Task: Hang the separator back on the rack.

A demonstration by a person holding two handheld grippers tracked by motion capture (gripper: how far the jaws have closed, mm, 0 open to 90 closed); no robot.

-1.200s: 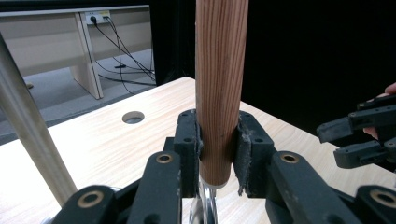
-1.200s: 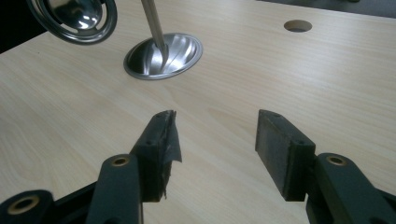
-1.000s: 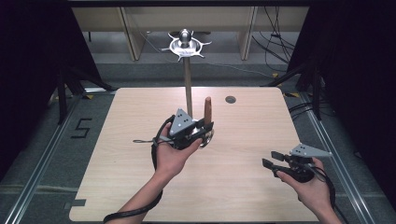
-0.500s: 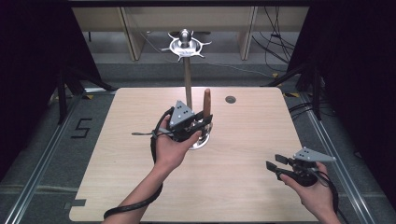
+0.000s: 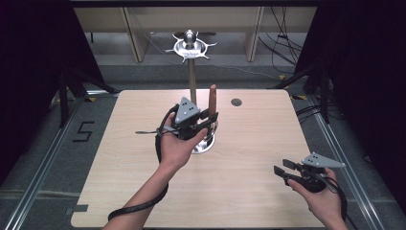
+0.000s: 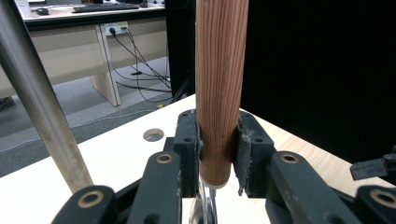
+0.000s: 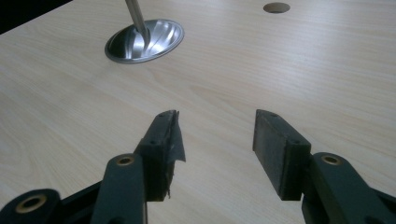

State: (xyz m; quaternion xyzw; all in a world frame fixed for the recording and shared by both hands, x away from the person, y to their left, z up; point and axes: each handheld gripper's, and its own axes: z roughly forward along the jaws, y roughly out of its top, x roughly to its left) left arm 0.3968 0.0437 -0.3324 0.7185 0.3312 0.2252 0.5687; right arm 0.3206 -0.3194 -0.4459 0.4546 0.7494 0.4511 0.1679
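Left gripper [image 5: 203, 125] clamped on an upright reddish-brown wooden rod [image 6: 218, 88], centre of the high view.
The rod stands just right of the tall silver metal stand's pole [image 5: 192, 85], above its round shiny base [image 7: 144, 40] on the pale wooden table [image 5: 249, 191]. At lower right, the right gripper [image 7: 215, 140] hovers over bare tabletop, jaws apart and holding nothing.

Wooden rod [image 5: 212, 99] right of stand pole [image 5: 192, 81]
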